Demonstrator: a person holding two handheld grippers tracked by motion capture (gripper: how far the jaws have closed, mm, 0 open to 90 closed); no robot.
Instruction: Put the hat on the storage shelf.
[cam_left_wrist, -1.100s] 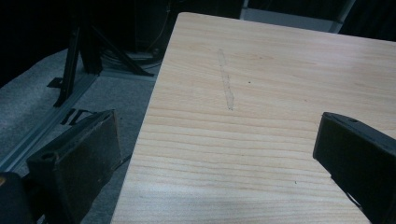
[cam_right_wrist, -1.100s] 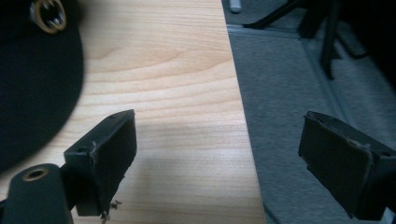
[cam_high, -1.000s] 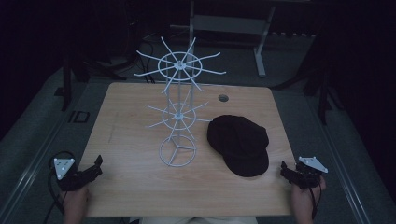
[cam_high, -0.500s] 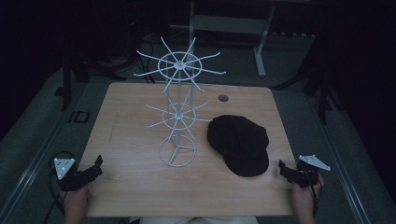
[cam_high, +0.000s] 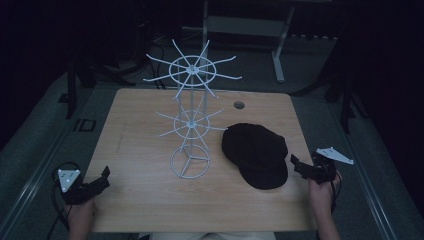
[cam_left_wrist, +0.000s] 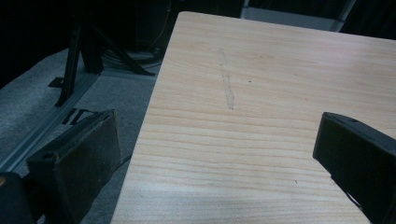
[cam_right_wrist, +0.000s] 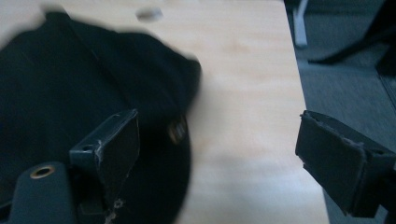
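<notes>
Right tongs have crept in toward the black cap; left tongs haven't moved.
Both sets gape wide and carry nothing. I read the right as lining up on the cap's near edge, which lies flat on the surface, right of the white wire rack. Count: two tongs, one cap, one rack with two hook tiers, one grommet hole.

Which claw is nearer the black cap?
The right claw: it hovers open just beside the cap, at its right edge. The left claw sits open at the table's far-left corner.
</notes>
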